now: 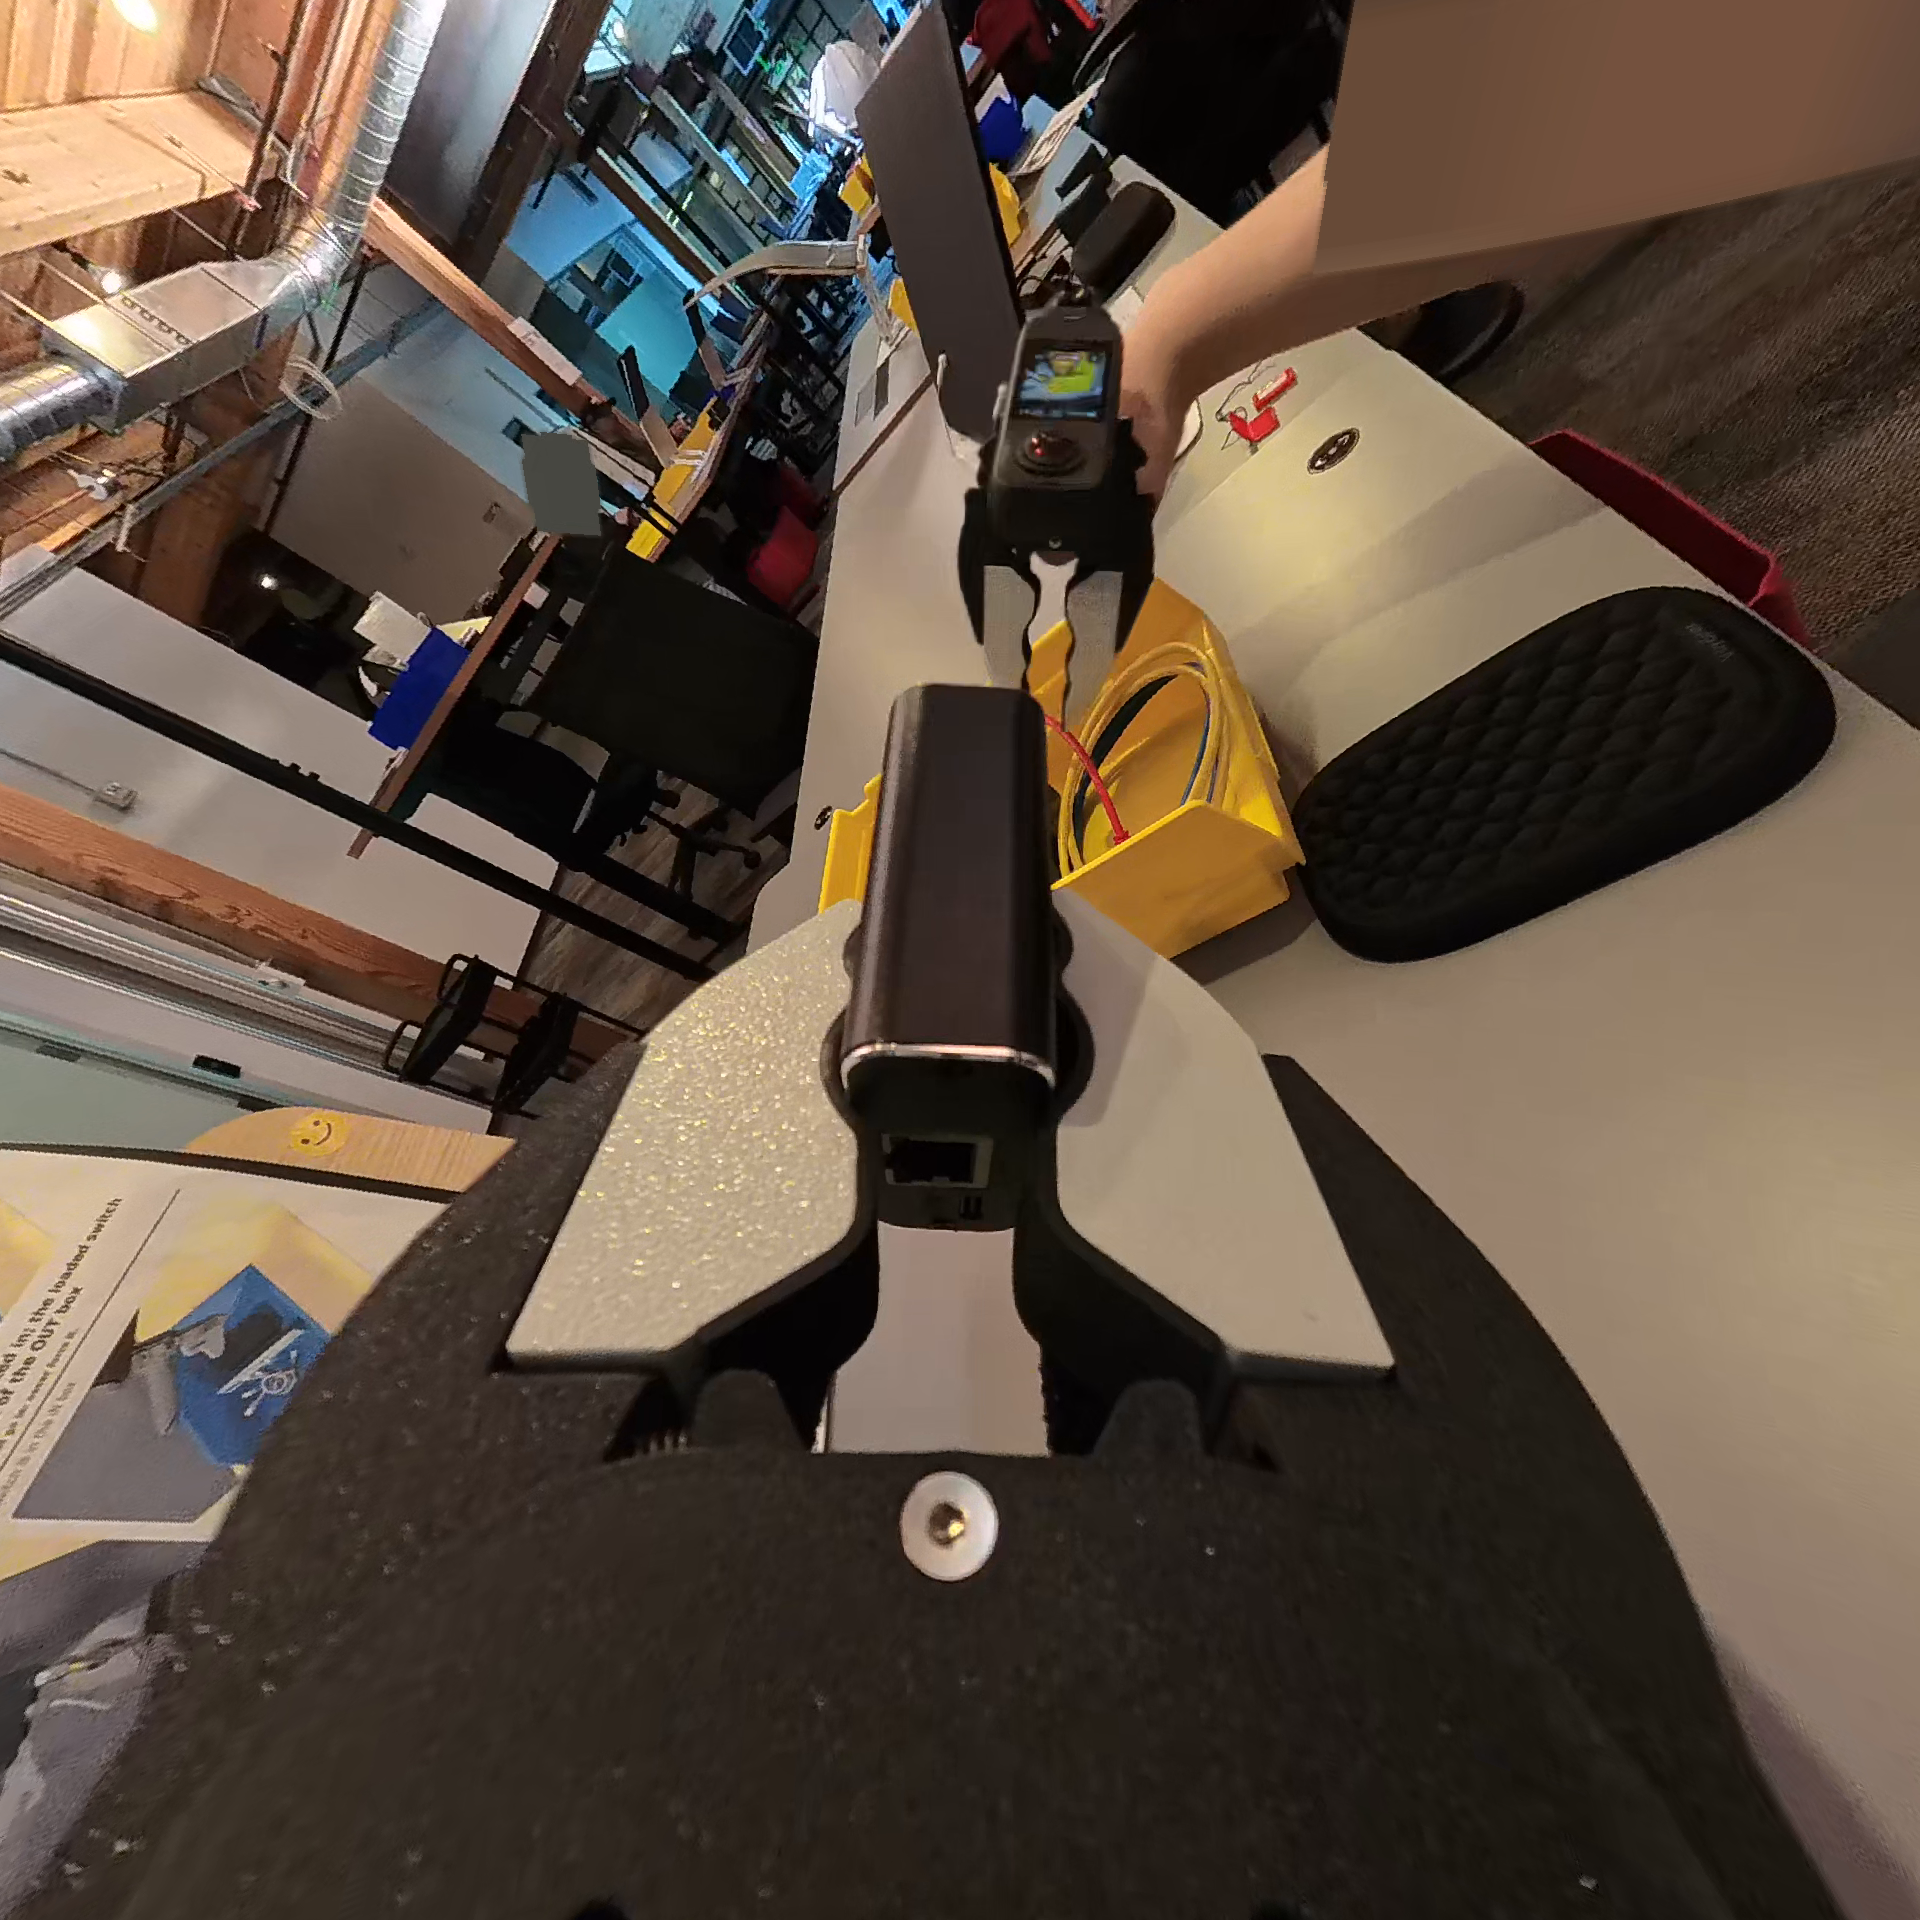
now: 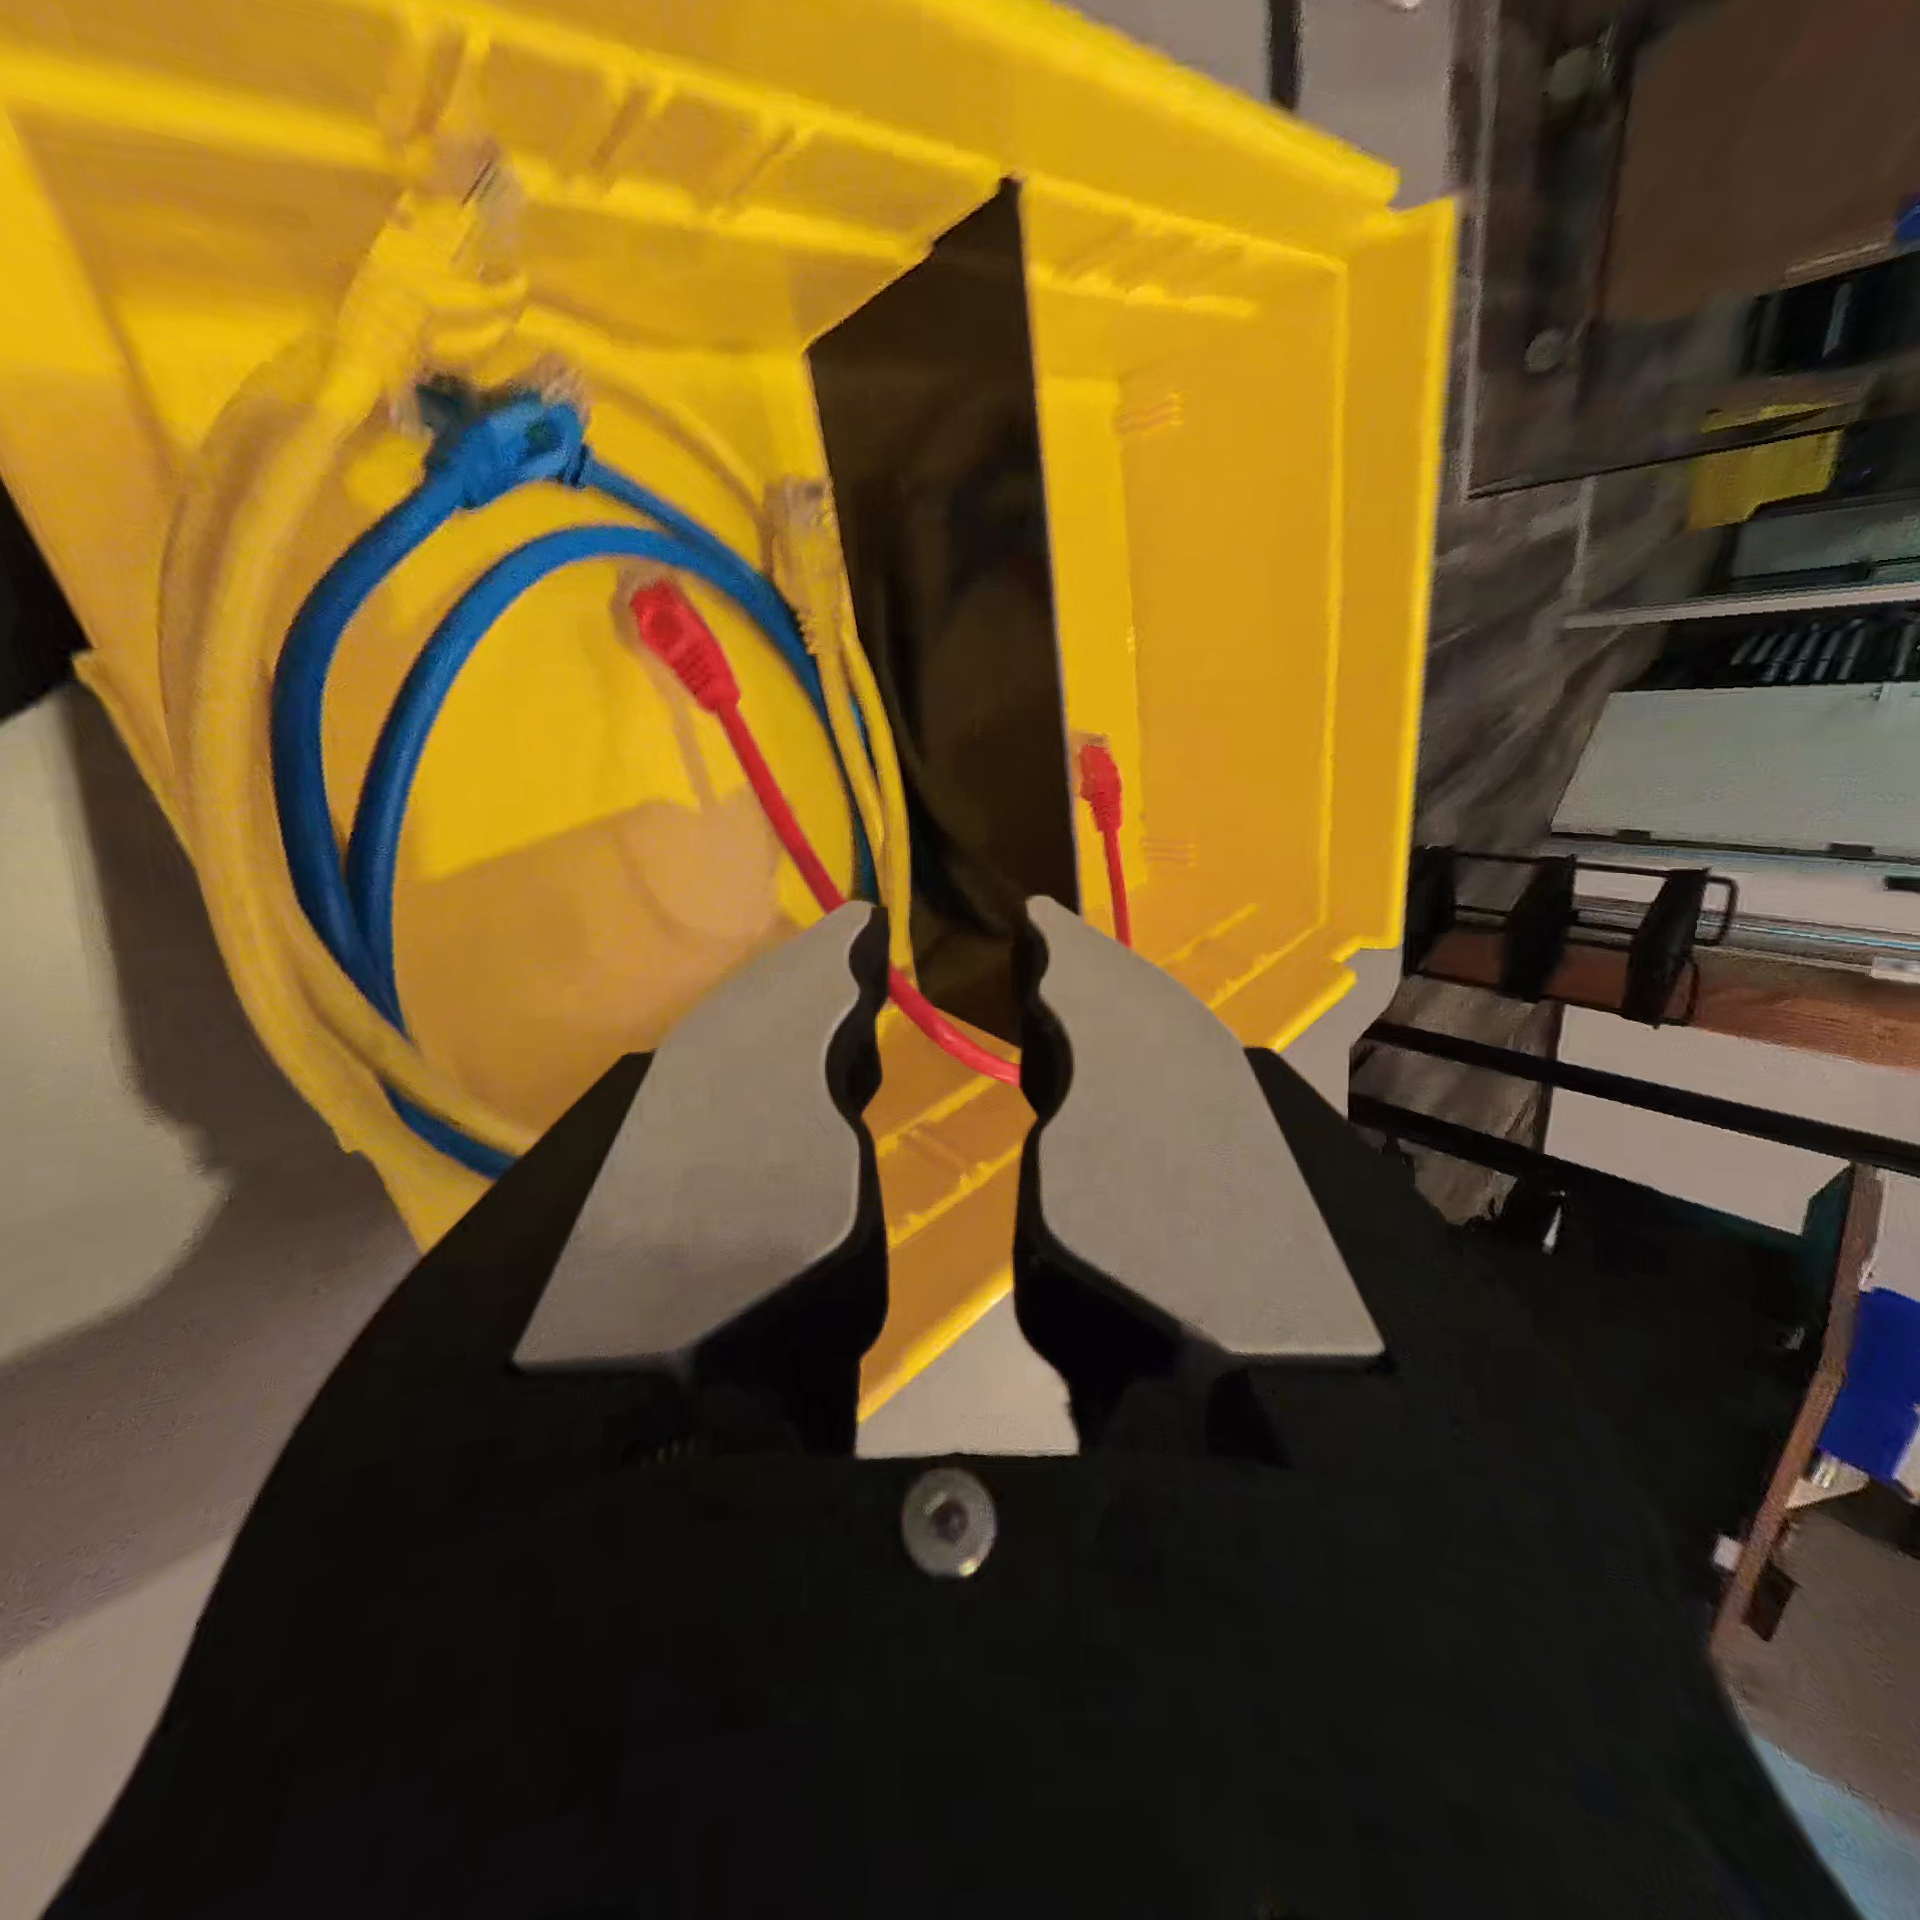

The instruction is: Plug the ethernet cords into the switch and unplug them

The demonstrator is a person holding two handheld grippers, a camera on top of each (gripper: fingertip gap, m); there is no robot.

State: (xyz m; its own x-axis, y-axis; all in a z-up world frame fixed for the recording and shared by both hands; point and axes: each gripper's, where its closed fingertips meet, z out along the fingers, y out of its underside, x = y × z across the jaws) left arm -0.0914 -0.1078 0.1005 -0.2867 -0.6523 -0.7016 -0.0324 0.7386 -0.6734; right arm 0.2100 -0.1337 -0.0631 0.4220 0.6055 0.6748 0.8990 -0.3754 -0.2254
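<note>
Gripped end-on between the left gripper's (image 1: 951, 1039) pads, one black switch (image 1: 951, 883) points out over the grey table (image 1: 1558, 1195), one port facing the camera. Beyond it, the right gripper (image 2: 951, 935), angled down by a hand (image 1: 1153, 384), hangs with fingers apart and nothing between them over one yellow bin (image 2: 1299, 623) holding one blue cord (image 2: 343, 727), one red cord (image 2: 769, 790) and coiled yellow cords (image 2: 239, 831)
</note>
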